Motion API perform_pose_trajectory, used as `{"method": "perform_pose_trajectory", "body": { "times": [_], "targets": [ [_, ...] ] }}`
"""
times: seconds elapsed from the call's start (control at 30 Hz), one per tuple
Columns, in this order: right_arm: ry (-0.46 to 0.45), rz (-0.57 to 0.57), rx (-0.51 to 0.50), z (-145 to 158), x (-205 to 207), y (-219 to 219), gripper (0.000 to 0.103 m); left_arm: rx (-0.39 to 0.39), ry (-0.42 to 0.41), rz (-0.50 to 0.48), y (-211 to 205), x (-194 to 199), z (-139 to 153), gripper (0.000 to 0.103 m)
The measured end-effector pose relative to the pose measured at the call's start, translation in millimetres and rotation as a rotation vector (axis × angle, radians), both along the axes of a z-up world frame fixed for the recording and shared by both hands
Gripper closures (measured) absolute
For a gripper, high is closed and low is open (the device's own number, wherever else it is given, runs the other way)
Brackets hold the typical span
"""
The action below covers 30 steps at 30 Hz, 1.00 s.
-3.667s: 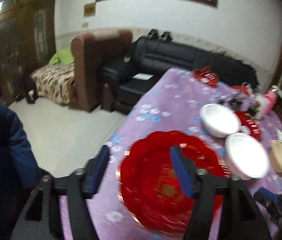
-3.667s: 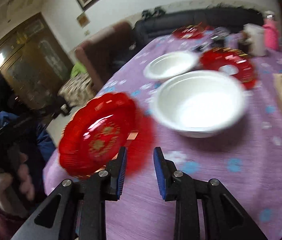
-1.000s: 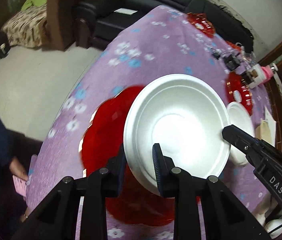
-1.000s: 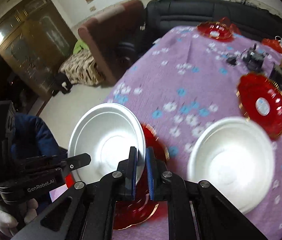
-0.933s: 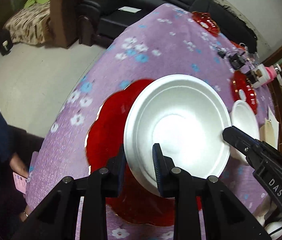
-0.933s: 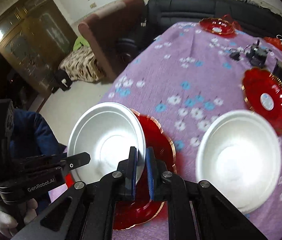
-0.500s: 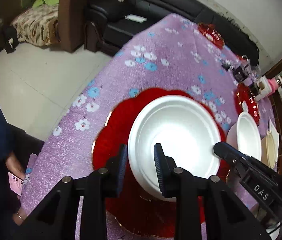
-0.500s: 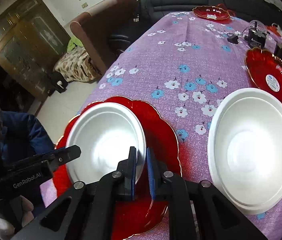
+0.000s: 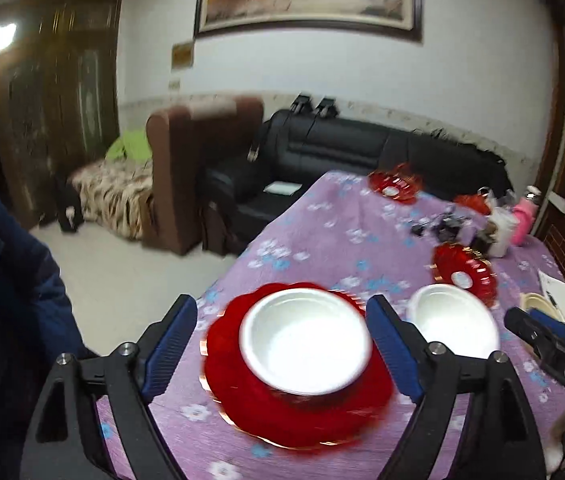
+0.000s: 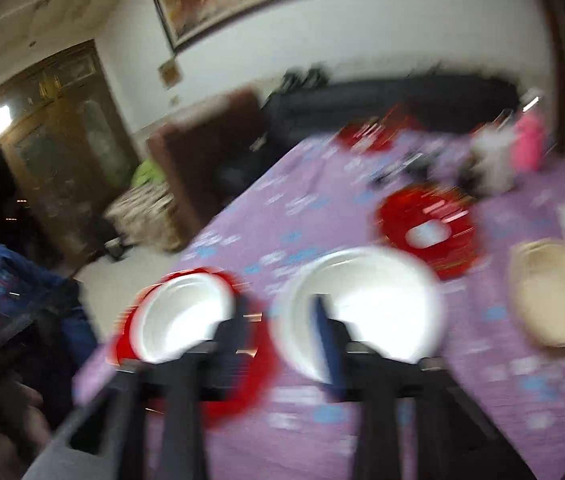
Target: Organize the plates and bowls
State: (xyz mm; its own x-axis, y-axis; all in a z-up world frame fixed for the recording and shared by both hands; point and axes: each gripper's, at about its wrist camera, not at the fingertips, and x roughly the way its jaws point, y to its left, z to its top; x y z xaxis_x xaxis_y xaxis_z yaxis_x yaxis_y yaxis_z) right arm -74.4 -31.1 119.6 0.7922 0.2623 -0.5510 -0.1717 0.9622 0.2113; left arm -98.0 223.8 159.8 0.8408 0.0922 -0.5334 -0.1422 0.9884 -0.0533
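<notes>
A white bowl point(image 9: 306, 346) sits inside a large red plate point(image 9: 298, 400) near the table's front left edge. My left gripper point(image 9: 282, 350) is open, its fingers wide either side of that bowl, above it. A second white bowl point(image 9: 452, 320) stands to its right, also in the blurred right wrist view point(image 10: 362, 304). My right gripper point(image 10: 282, 320) is open and empty, hovering between the bowl on the red plate point(image 10: 186, 316) and the second bowl. A small red plate point(image 10: 426, 232) lies beyond.
A purple flowered cloth point(image 9: 322, 232) covers the table. A beige bowl point(image 10: 550, 300) lies at the right. Another small red plate point(image 9: 394, 186), cables, a white container and a pink bottle point(image 9: 522, 220) stand at the far end. A person in blue point(image 9: 6, 300) is at left.
Both grippers let go of the white bowl, which now rests in the large red plate. Both opened and pulled back and up; the right one is moving fast.
</notes>
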Motion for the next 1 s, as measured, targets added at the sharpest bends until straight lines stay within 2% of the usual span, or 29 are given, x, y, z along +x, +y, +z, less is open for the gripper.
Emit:
{"method": "perform_pose_trajectory", "body": {
  "times": [0.07,0.17,0.3,0.47,0.67,1.0],
  "targets": [
    [-0.029,-0.082,-0.008,-2,-17,-29,0.019,-0.012,-0.009,-0.033,-20,-9,0,0.015],
    [0.019,-0.145,0.043,-16,-29,-69,0.019,-0.005,0.013,-0.093,-52,-15,-7,0.015],
    [0.086,-0.203,0.071,-39,-35,-108,0.019,0.074,0.033,-0.132,-88,-20,-17,0.015],
    [0.124,-0.224,0.101,-56,-44,-131,0.019,0.15,0.06,-0.158,-119,-23,-28,0.015],
    [0.137,-0.215,0.095,-63,-43,-128,0.019,0.219,0.108,-0.147,-130,-17,-39,0.015],
    [0.159,-0.185,0.096,-64,-21,-110,0.022,0.225,0.153,-0.154,-123,-8,-50,0.015]
  ]
}}
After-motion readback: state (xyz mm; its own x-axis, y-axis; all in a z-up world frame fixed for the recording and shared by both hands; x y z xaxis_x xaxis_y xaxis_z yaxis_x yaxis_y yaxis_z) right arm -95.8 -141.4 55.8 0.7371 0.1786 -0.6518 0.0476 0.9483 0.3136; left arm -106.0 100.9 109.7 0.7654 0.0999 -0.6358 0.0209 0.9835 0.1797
